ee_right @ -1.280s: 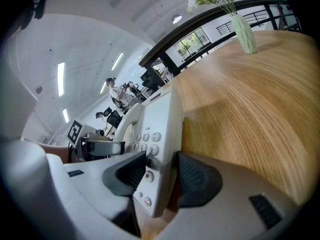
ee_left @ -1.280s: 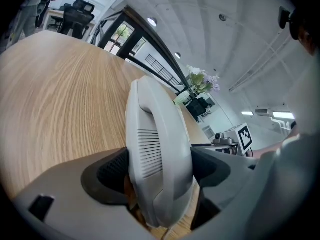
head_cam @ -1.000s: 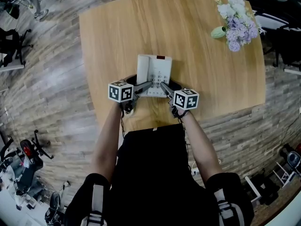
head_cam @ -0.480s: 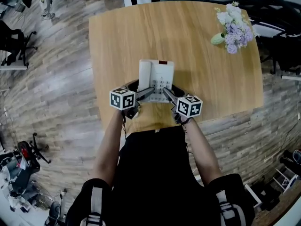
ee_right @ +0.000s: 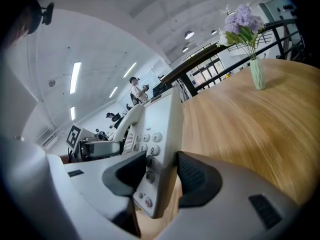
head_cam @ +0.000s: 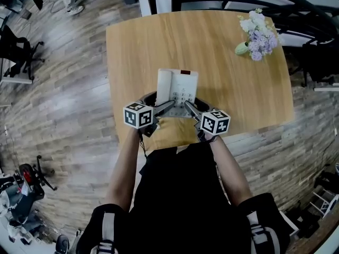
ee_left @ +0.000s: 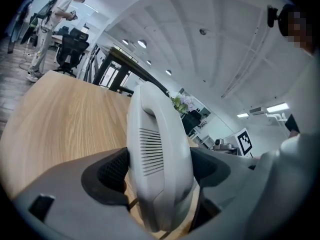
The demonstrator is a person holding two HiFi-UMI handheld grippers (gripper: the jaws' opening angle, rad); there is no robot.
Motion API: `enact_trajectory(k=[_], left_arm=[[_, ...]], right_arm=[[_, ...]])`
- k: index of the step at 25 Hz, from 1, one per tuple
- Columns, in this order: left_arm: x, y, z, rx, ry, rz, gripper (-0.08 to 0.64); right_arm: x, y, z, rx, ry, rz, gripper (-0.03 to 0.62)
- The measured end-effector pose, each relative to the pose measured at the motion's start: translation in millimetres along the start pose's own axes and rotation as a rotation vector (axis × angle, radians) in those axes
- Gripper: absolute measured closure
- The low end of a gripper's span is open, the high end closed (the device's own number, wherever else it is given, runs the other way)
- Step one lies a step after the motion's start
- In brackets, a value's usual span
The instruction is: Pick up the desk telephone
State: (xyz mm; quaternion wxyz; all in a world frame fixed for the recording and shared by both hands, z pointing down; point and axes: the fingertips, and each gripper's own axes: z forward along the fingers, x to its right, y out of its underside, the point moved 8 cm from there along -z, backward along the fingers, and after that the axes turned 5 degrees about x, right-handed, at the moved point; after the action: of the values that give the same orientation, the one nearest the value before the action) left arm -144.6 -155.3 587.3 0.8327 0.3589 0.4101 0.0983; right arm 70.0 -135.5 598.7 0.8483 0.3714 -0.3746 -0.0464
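Over the near side of the surface [head_cam: 238,89] | you hold the desk telephone [head_cam: 177,86] from both flanks | your left hand-held gripper [head_cam: 170,106] clamps its handset side | your right hand-held gripper [head_cam: 188,106] clamps its keypad edge

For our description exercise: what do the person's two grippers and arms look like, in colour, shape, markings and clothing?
The left gripper and right gripper match: grey bodies, two tapering jaws with black ribbed pads, each topped by a white cube bearing black square markers. A dark cable hangs under the left one. The person wears black; forearms are bare.
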Motion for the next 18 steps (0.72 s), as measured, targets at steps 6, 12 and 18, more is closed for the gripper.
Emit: enact_trajectory(k=[6, 12, 18], left_arm=[[12.0, -14.7, -6.7, 0.066, -0.010, 0.014, 0.172], [24.4, -25.5, -12.8, 0.124, -0.027, 0.026, 0.172], [36.4, -41.0, -16.3, 0.160, -0.032, 0.052, 0.172]], right_arm=[[-9.4, -23.3, -5.3, 0.005, -0.022, -0.056, 0.387], [-17.4, -42.4, -11.1, 0.018, -0.044, -0.108, 0.387], [-24.2, -63.4, -16.9, 0.029, -0.067, -0.160, 0.387]])
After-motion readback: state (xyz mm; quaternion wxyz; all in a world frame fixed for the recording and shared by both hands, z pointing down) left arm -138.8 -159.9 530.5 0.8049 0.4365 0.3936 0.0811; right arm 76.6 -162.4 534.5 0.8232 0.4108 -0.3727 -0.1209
